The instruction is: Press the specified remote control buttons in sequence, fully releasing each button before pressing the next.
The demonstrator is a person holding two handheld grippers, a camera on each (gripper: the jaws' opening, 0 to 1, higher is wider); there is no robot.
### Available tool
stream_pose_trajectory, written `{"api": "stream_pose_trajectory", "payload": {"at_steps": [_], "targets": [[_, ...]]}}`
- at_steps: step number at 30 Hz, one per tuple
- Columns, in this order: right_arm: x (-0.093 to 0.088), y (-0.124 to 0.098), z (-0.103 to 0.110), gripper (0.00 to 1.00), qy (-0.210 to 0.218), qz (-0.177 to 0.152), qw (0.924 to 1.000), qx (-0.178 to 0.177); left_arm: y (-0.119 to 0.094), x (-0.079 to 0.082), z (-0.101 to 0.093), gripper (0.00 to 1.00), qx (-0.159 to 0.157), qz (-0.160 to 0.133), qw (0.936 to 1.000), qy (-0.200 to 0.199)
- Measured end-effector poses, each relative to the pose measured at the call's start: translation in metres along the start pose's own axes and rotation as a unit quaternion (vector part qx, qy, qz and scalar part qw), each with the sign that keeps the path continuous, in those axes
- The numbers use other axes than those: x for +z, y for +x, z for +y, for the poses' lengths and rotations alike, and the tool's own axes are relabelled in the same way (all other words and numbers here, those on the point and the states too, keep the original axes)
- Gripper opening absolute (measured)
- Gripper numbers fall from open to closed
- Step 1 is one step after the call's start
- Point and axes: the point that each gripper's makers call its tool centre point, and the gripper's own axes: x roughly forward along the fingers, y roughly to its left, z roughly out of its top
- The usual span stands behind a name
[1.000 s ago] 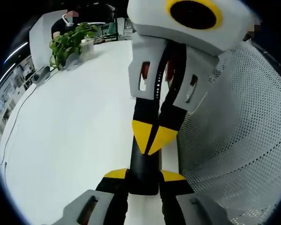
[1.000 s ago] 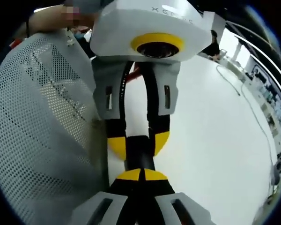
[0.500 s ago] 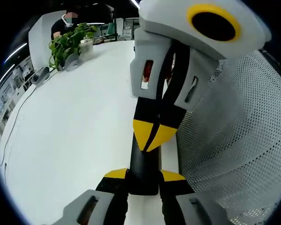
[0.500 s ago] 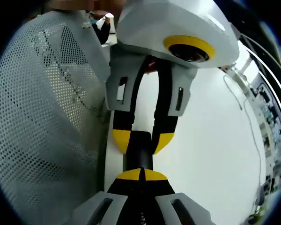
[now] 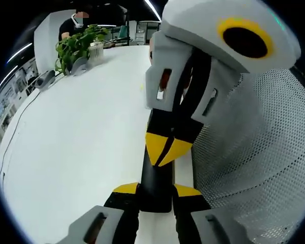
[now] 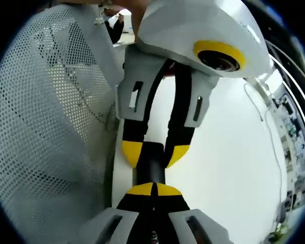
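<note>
A: Where is the remote (image 5: pixel 156 184)?

B: It lies on the white worktop (image 5: pixel 81 132), a black bar running lengthwise between the two grippers, right beside a white perforated mesh piece (image 5: pixel 259 157).

A: What is the left gripper (image 5: pixel 156 190) doing?

B: In the left gripper view its yellow-tipped jaws pinch the near end of the remote, one on each side. The right gripper view shows the same hold from the far end, jaws straddling the black bar (image 6: pixel 150 161).

A: And the right gripper (image 6: pixel 153 189)?

B: Its jaws are pressed together, tips meeting over the remote's end in the right gripper view. In the left gripper view it (image 5: pixel 165 151) comes down from above with the joined tips touching the remote's top face.

A: Anything else about?

B: A potted plant (image 5: pixel 79 43) at the far worktop edge, and a seated person (image 5: pixel 80 20) behind it.
</note>
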Motion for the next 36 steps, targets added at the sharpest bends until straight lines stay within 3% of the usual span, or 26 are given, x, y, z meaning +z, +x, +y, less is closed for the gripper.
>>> {"api": "stream_pose_trajectory", "payload": {"at_steps": [9,12,21,27,36], "targets": [[-0.001,-0.003,0.0,0.0,0.024,-0.011,0.9996,0.013,0.0,0.0,-0.001,0.26,0.003,0.002,1.0,0.005],[-0.006,-0.006,0.0,0.0,0.055,-0.016,0.9981,0.024,0.0,0.0,-0.001,0.26,0.003,0.002,1.0,0.003],[-0.021,-0.015,0.001,0.0,0.088,-0.007,0.9956,0.033,0.0,-0.001,-0.002,0.26,0.004,0.007,0.9999,0.01],[-0.031,-0.019,0.004,0.0,0.071,0.011,0.9967,0.037,0.0,0.0,-0.002,0.26,0.007,0.014,0.9998,0.011],[-0.032,-0.022,0.007,0.0,0.069,0.002,0.9967,0.041,0.0,-0.001,-0.002,0.26,0.01,0.017,0.9997,0.015]]}}
